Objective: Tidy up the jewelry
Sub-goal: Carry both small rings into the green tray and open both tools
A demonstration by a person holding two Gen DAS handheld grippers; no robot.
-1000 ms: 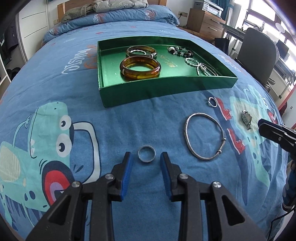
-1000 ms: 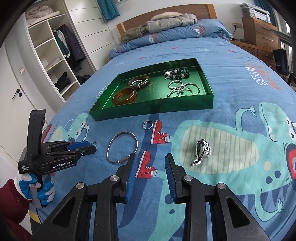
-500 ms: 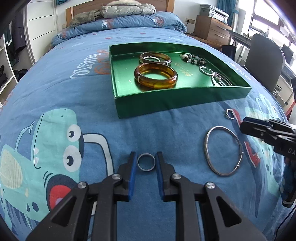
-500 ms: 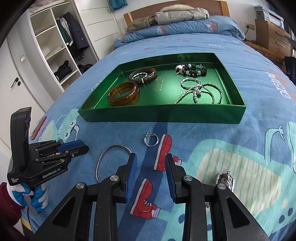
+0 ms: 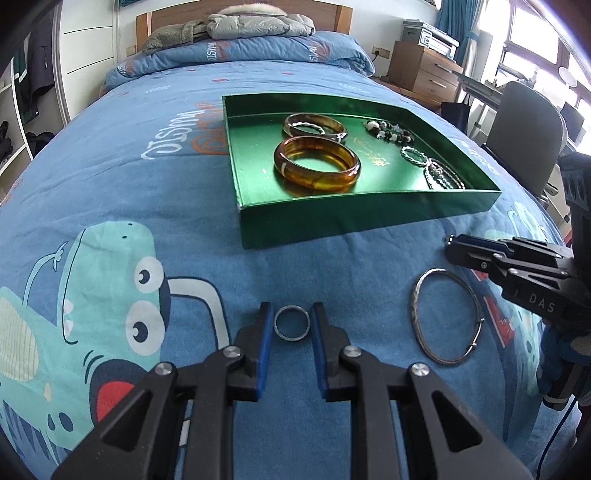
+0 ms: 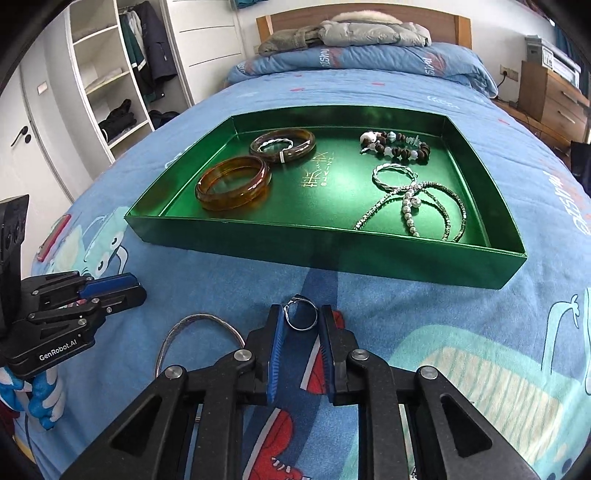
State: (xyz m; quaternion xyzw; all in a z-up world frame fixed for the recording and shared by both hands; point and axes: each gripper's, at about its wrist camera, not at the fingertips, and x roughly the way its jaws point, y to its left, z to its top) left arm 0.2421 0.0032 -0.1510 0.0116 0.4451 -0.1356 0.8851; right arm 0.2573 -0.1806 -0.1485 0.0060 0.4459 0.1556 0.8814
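A green tray on the blue bedspread holds amber bangles, a bead bracelet and silver chains. My left gripper has its blue pads on either side of a plain silver ring lying on the bed, with only slim gaps showing. My right gripper straddles a small silver ring close in front of the tray; it also shows in the left wrist view. A large silver bangle lies between the two grippers.
The bedspread carries cartoon dinosaur prints. A pillow and grey jacket lie at the headboard. A wardrobe stands left of the bed, wooden drawers and a chair to the right.
My left gripper's jaws have narrowed around the plain ring. My right gripper has moved forward from near the watch to the small ring by the tray and narrowed around it.
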